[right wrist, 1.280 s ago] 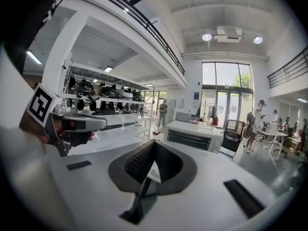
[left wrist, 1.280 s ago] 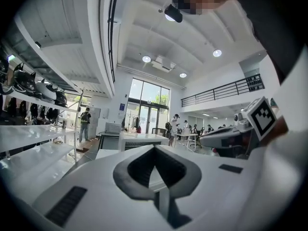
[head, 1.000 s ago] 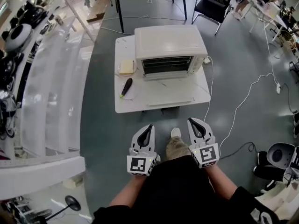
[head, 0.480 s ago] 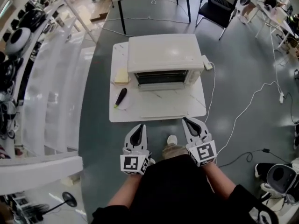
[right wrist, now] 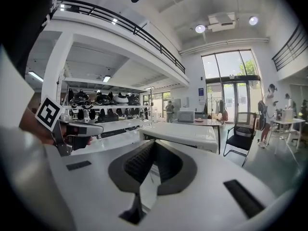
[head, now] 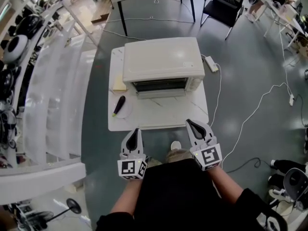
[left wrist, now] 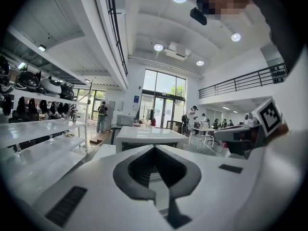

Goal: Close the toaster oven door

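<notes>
Item: left gripper (head: pixel 135 131), jaws together, nothing between them. Item: right gripper (head: pixel 190 124), jaws likewise together and empty. Both are held low at my waist, just short of the near edge of the low white table (head: pixel 159 118), the right one a little farther forward and so, by my reckoning, the nearer of the two. Item: toaster oven (head: pixel 161 59), white, set at the far middle of that table, straight ahead and beyond both tools, its long axis running left to right and its dark opening facing me. Item: oven door (head: pixel 161 94), apparently dropped forward toward me (seen so foreshortened that I cannot make out its handle). I judge that closing it calls for getting under its near edge and swinging it up and away. Oven cavity: wire rack visible, no other contents that I can make out. Table, left part: a dark-handled tool (head: pixel 119 106) near the left edge, and a pale yellow block (head: pixel 119 83) just left of the oven.
</notes>
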A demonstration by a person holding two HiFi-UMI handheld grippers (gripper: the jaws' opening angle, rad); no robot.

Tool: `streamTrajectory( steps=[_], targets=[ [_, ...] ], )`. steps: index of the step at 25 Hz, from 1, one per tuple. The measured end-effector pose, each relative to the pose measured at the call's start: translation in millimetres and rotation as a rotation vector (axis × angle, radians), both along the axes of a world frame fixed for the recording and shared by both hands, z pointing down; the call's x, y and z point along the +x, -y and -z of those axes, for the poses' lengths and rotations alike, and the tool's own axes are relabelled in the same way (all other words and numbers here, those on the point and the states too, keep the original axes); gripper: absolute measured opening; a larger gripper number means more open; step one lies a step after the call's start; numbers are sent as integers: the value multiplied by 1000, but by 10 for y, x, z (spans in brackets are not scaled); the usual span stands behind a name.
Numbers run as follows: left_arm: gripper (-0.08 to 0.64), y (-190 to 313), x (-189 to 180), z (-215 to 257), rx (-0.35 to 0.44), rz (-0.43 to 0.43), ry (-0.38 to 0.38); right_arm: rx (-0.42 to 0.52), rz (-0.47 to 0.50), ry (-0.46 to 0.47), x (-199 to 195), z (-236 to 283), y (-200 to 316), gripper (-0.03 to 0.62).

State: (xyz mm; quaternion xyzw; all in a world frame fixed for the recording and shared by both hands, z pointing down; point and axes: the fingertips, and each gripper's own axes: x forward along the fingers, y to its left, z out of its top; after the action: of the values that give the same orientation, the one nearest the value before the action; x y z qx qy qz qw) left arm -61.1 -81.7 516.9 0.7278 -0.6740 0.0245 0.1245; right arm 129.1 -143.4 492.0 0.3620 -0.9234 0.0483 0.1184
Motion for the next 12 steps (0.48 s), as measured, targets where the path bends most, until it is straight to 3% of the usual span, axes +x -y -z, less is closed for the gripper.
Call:
streamTrajectory(
  steps=[5, 12],
  targets=[
    [18, 56, -53, -309, -76, -24, 19, -18, -16, -16, 68, -54, 103, 21],
    [18, 46, -340, -913, -189, -50, -69, -47, -49, -16, -150, -52, 150, 21]
  ],
)
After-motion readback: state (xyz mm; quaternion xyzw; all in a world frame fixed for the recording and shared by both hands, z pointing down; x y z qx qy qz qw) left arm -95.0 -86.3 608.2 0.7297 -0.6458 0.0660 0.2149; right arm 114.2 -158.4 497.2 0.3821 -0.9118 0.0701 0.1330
